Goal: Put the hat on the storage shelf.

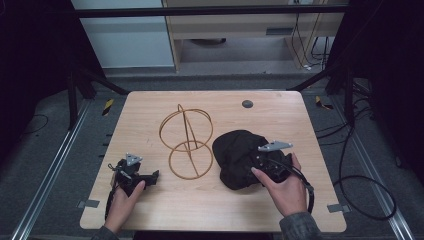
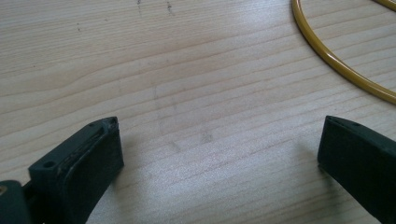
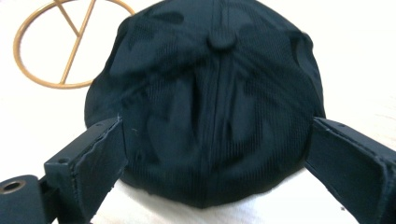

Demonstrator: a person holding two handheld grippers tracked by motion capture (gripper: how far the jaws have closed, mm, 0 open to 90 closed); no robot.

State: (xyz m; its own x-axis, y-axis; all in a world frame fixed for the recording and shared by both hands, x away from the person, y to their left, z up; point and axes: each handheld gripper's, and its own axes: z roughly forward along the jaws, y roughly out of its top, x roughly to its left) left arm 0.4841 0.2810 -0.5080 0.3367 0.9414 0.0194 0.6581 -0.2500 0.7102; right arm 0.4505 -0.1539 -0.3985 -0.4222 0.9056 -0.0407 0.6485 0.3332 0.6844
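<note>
The person's right hand [image 1: 286, 187] is reaching in from the near edge of the table [image 1: 150, 210], palm down and fingers wrapped over the right gripper [image 1: 256, 170], which is pointing away toward the far left. Its grey three-cornered plate is sitting on top, and its cable is looping back past the wrist. In the right gripper view the jaws are standing wide apart, one on each side of the black cap [image 3: 205, 107], with the cap's near edge lying between them; whether the pads are touching the cloth is not clear.

The cap is lying on the right half of the table, just right of the wire stand [image 1: 187, 140] and near the front. It is resting crown up, a dark, soft, ribbed cloth dome with seams running up to a small button on top, creased and slightly sunken in places.

The left hand [image 1: 122, 202] is resting at the front left corner, holding the left gripper [image 1: 150, 176] low over the wood and pointing right toward the stand's lower ring. In the left gripper view its jaws are spread wide with bare table between them, and a golden curve of the ring [image 2: 336, 60] is passing just beyond.
</note>
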